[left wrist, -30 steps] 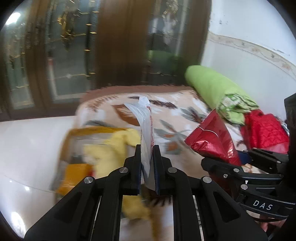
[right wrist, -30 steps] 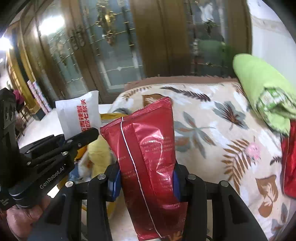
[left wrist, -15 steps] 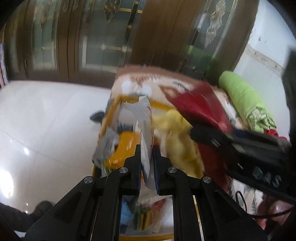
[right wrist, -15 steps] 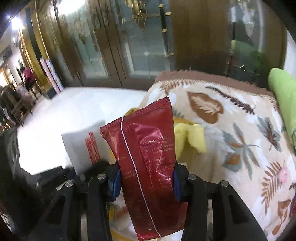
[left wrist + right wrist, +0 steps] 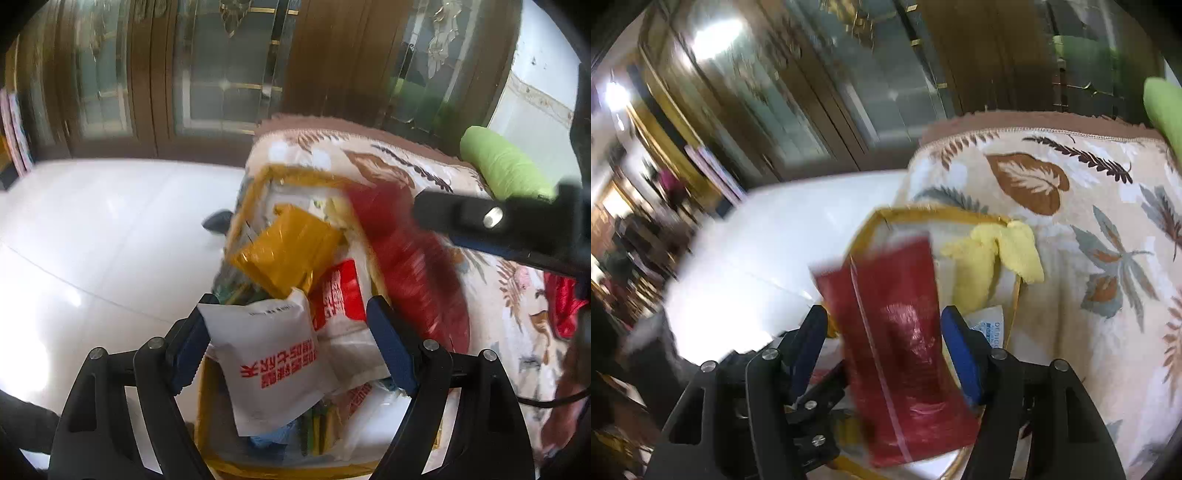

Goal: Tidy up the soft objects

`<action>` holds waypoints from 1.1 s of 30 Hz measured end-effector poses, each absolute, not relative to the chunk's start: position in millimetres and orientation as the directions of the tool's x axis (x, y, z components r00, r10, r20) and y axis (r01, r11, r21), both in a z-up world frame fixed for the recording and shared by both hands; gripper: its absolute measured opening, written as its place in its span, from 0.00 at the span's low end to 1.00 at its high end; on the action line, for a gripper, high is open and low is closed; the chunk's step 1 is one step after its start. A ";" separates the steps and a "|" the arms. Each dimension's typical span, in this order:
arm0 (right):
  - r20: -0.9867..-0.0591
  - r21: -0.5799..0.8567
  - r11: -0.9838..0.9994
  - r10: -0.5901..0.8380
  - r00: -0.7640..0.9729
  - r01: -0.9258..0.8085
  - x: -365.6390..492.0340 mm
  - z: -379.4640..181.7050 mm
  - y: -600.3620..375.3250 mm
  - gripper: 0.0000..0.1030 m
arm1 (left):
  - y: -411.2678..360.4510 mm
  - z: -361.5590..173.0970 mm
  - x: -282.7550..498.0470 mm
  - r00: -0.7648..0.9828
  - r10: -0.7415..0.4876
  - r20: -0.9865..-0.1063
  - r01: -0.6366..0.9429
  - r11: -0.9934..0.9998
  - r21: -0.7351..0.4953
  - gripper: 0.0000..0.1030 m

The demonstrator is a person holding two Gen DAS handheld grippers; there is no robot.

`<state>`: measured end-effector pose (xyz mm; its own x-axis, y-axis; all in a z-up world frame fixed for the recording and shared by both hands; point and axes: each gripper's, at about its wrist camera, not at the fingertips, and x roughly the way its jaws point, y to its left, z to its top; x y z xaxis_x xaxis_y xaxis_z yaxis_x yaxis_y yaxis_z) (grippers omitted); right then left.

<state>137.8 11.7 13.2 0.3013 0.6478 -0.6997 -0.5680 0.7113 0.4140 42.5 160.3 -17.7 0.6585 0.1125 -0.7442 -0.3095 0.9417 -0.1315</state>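
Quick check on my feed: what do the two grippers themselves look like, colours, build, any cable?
Both match: the left gripper and right gripper have matte black angular linkage arms with cut-out openings and silver pivot screws, and blue pads on the fingers. A thin black cable hangs by the right gripper in the left view. No readable markings.

We see the bin (image 5: 255,192) on the floor (image 5: 110,236), against the blanket (image 5: 517,332) to its right; packets (image 5: 291,243) piled inside it, a pouch (image 5: 897,354) above its right edge, bolster (image 5: 506,166) behind on the blanket
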 end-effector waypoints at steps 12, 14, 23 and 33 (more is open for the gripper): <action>-0.613 0.475 0.667 0.719 0.327 -0.574 109.8 36.8 -33.1 0.63 | 153.2 30.9 10.8 0.720 0.237 -0.653 -0.327 0.945 -0.018 0.80; -0.600 0.477 0.678 0.716 0.356 -0.560 99.8 36.7 -52.0 0.64 | 140.8 40.7 6.2 0.741 0.241 -0.626 -0.312 0.950 -0.004 0.80; -0.583 0.513 0.725 0.688 0.433 -0.460 78.8 37.8 -128.4 0.66 | 77.3 67.0 -2.4 0.800 0.200 -0.566 -0.224 0.974 0.027 0.80; -0.559 0.525 0.736 0.677 0.479 -0.427 70.6 45.8 -154.3 0.67 | 42.6 72.2 0.2 0.803 0.165 -0.573 -0.169 0.984 0.047 0.80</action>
